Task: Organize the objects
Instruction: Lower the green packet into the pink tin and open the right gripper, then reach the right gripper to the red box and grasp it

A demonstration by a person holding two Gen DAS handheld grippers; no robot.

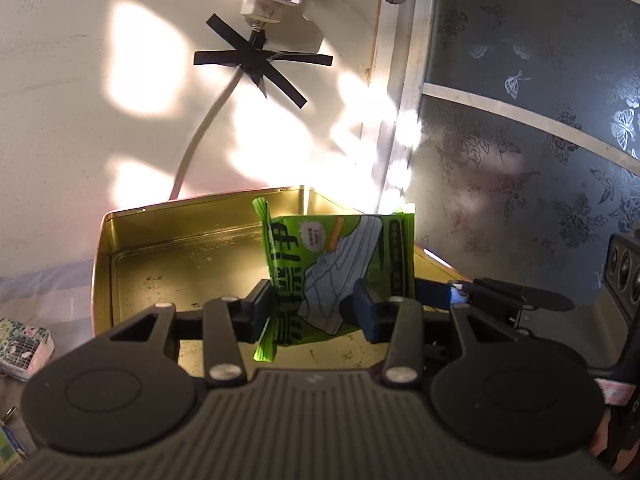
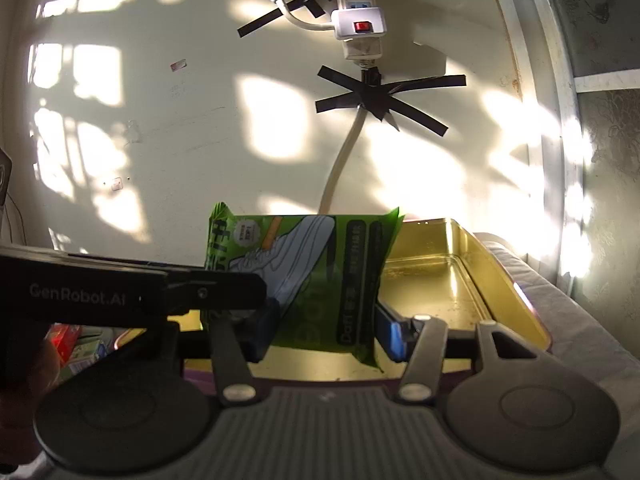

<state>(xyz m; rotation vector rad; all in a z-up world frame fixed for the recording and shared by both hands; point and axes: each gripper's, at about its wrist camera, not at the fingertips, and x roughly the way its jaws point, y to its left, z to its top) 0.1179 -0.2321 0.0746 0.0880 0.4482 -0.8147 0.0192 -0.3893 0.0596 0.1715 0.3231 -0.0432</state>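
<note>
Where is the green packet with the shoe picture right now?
The green packet is held upright between both grippers, left gripper and right gripper, just above the open gold tin, near the wall.

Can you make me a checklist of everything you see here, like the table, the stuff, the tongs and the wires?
Surface: pale cloth under the tin.
Job's things: green packet held upright over an open gold tin with nothing else seen inside.
Clutter: small boxes at the left edge.
Tongs: left tongs shut on the packet; right tongs around the same packet, grip unclear.
Cables: white cable taped to the wall with black tape, below a power strip.
Surroundings: sunlit cream wall; patterned glass door on the right.
</note>
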